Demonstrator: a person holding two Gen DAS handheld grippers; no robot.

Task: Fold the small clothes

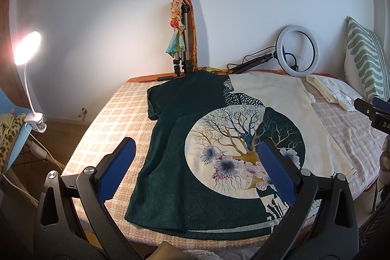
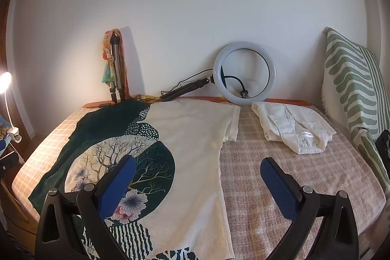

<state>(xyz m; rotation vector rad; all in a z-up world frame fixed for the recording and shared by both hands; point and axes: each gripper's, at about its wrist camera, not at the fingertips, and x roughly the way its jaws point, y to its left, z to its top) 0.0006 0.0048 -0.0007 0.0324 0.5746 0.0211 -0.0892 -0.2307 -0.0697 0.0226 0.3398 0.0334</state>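
A T-shirt [image 1: 170, 162] [image 2: 195, 150], half dark green and half cream with a round tree-and-flower print, lies spread flat on the checked bed cover [image 1: 107, 118] [image 2: 280, 187], neck toward the wall. My left gripper [image 1: 196, 150] hovers open above the shirt's lower half, blue pads wide apart, nothing between them. My right gripper [image 2: 198, 169] is also open, above the shirt's cream right side, and holds nothing. A folded white garment [image 2: 292, 130] [image 1: 329, 91] rests at the far right of the bed.
A ring light [image 2: 245, 73] [image 1: 298, 51] leans on the wall at the bed's far edge, with a tripod [image 1: 185, 40] draped in a scarf beside it. A green-striped pillow [image 2: 355, 94] stands at the right. A lit clip lamp [image 1: 26, 48] and a chair are left.
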